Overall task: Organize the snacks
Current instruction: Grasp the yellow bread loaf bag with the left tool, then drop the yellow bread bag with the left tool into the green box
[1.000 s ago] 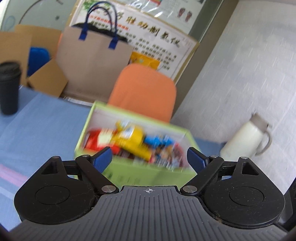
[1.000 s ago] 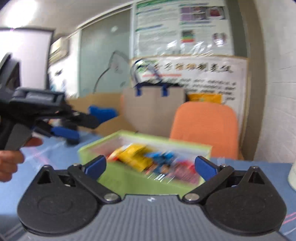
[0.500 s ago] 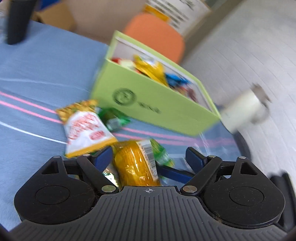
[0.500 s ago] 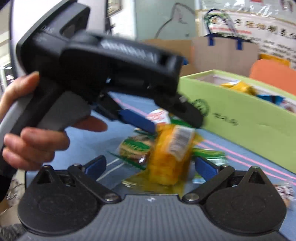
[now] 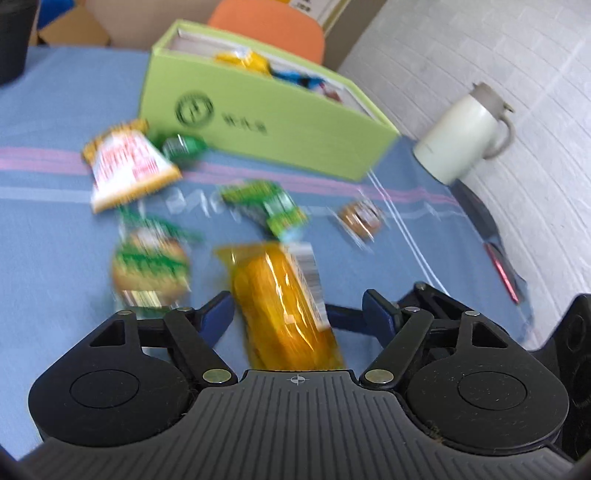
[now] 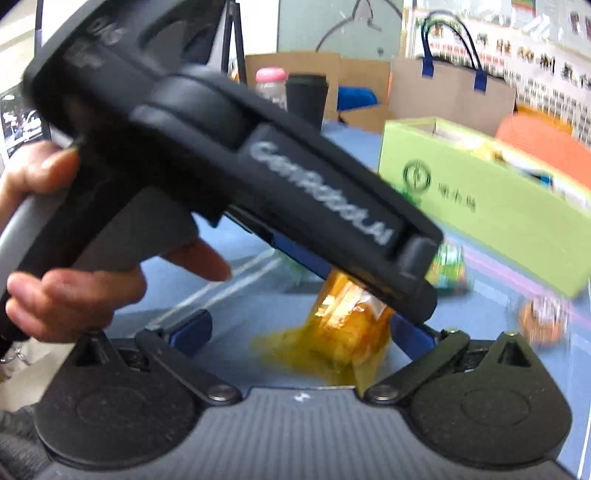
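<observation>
A second ago both wrist views looked level across the room at the lime-green cardboard box [image 5: 258, 110] of snacks, with the loose packets out of view; now both look down on the blue striped cloth of the worktop [image 5: 44, 229], and the left tongs [image 5: 297, 314], then spread on empty air, have the long orange-yellow clear-wrapped snack packet [image 5: 280, 306] lying between their blue pads. Half a second ago that packet sat against the left pad; now it lies nearer the middle, and the jaws are closing with gaps still showing on both sides, so the pads do not press it yet; the packet lies flat on the cloth, in front of the box and well apart from it. In the right wrist view the left tool, held by a hand [image 6: 74, 280], fills far more of the view than before; the right tongs [image 6: 301, 334] stand apart, the same packet [image 6: 347, 336] low between their pads, ungripped.

Counted on the cloth outside the box: one orange-yellow packet; one red-and-white triangular packet [image 5: 125, 166]; one round green-labelled packet [image 5: 151, 262]; two smaller green packets, blurred [image 5: 184, 146] [image 5: 269, 203]; one small round brown snack [image 5: 360, 218]; six in all. One green box; one cream lidded jug [image 5: 461, 136]; one orange chair back [image 5: 269, 26].
</observation>
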Demonstrator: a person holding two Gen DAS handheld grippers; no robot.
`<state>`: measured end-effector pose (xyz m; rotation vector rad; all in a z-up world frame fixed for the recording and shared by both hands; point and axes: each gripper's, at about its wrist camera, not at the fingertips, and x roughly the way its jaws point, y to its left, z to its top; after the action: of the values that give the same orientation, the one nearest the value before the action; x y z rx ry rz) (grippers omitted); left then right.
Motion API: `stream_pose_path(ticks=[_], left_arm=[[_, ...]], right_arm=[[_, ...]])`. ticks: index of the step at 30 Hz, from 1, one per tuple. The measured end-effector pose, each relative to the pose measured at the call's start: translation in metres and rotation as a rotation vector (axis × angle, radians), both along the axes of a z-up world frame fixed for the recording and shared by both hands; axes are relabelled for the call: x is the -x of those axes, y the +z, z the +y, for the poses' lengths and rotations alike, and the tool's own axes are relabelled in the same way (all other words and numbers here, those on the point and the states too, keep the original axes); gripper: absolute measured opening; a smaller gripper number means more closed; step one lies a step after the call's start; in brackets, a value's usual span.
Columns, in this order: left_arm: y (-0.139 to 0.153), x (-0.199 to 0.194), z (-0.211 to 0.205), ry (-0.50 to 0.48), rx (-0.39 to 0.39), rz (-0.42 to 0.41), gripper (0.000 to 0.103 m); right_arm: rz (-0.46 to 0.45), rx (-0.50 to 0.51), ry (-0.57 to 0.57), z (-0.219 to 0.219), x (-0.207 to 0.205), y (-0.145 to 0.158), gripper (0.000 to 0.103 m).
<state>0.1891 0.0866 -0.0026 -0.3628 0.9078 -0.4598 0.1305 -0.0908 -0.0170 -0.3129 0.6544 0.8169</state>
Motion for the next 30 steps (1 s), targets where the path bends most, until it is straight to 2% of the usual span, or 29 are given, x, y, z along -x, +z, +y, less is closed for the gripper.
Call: stream_pose_path(ticks=[4, 6, 11, 12, 13, 14, 15, 18, 23, 30], left_arm=[[0.002, 0.006, 0.0, 0.051, -0.032, -0.01, 0.058], [0.005, 0.002, 0.003, 0.075, -0.022, -0.013, 0.058], [0.004, -0.002, -0.002, 0.067, -0.038, 0.007, 0.058], [0.001, -0.002, -0.003, 0.061, -0.043, 0.014, 0.056], [-0.002, -0.003, -0.004, 0.053, -0.045, 0.024, 0.049], [-0.004, -0.002, -0.005, 0.049, -0.046, 0.012, 0.045], [-0.005, -0.001, -0.006, 0.033, -0.037, 0.015, 0.03], [-0.001, 0.0, -0.004, 0.031, 0.005, 0.011, 0.025], [0.031, -0.016, -0.005, 0.037, 0.03, -0.078, 0.026], [0.093, -0.106, 0.016, 0.087, 0.028, -0.193, 0.026]], right_arm=[[-0.015, -0.01, -0.091, -0.019, 0.012, -0.002, 0.102], [0.003, -0.044, -0.138, -0.024, 0.008, -0.003, 0.102], [0.017, -0.087, -0.163, -0.018, -0.002, -0.01, 0.101], [0.016, -0.09, -0.167, -0.016, -0.003, -0.011, 0.098], [0.018, -0.091, -0.166, -0.015, -0.005, -0.013, 0.091], [0.014, -0.086, -0.158, -0.014, -0.005, -0.015, 0.074], [-0.024, -0.066, -0.159, -0.012, -0.004, -0.014, 0.068], [-0.027, -0.053, -0.158, -0.015, -0.004, -0.008, 0.066], [-0.092, -0.069, -0.157, -0.018, -0.018, 0.02, 0.066], [-0.235, -0.065, -0.115, 0.004, -0.107, 0.071, 0.068]])
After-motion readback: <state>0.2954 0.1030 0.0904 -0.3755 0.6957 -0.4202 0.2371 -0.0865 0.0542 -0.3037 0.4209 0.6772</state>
